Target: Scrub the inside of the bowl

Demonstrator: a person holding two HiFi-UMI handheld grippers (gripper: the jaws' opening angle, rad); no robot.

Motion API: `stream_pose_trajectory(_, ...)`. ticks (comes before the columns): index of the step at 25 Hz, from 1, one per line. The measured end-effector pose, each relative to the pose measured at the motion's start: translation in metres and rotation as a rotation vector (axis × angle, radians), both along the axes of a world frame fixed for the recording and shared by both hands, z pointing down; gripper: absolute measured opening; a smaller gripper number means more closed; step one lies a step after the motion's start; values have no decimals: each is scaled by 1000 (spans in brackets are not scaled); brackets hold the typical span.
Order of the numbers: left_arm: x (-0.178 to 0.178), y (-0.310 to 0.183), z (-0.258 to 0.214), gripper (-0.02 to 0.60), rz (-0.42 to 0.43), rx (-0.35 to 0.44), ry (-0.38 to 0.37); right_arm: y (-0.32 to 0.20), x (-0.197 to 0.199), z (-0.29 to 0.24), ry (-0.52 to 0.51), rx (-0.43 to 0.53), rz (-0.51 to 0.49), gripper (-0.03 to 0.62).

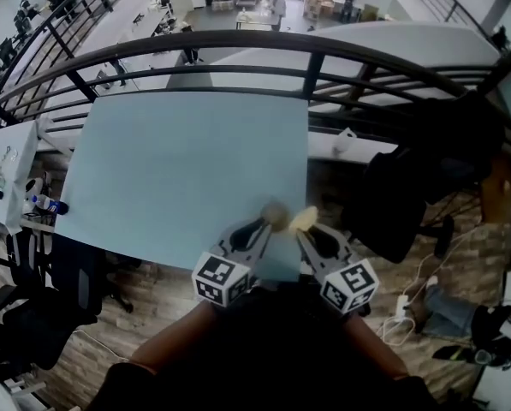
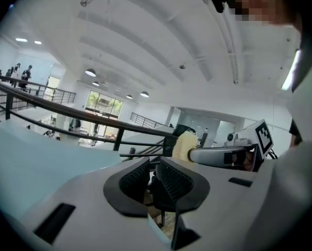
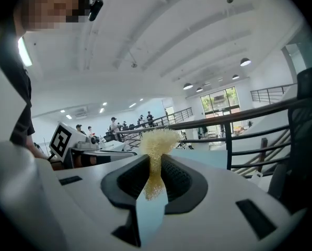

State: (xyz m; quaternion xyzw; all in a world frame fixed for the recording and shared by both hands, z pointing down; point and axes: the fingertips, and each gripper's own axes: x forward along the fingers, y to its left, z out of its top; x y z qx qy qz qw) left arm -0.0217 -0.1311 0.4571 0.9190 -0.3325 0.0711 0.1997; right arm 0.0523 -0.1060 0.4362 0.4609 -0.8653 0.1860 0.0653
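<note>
Hovering both tools over the near edge of the table (image 1: 178, 161); seeing no bowl in any view, so likely needing to locate it first. Holding the left gripper (image 2: 154, 167) parted only a crack with nothing between the jaws, and clamping a yellow scrubber (image 3: 157, 140) tight in the right gripper (image 3: 156, 174), tuft poking past the tips. For a clean scrub: bracing the rim with the left, pressing the tuft round the inner wall, not loosening the clamp.
</note>
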Motion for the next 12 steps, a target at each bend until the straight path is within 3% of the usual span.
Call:
stream_pose_trajectory(6,11,-17,26,126,25,-79,-31,-13,18,12,-18,-53,44,75)
stream_pose_trajectory(12,1,-39,67,181,-14,-171,-85,-39,26,33,-25,-86,31,75)
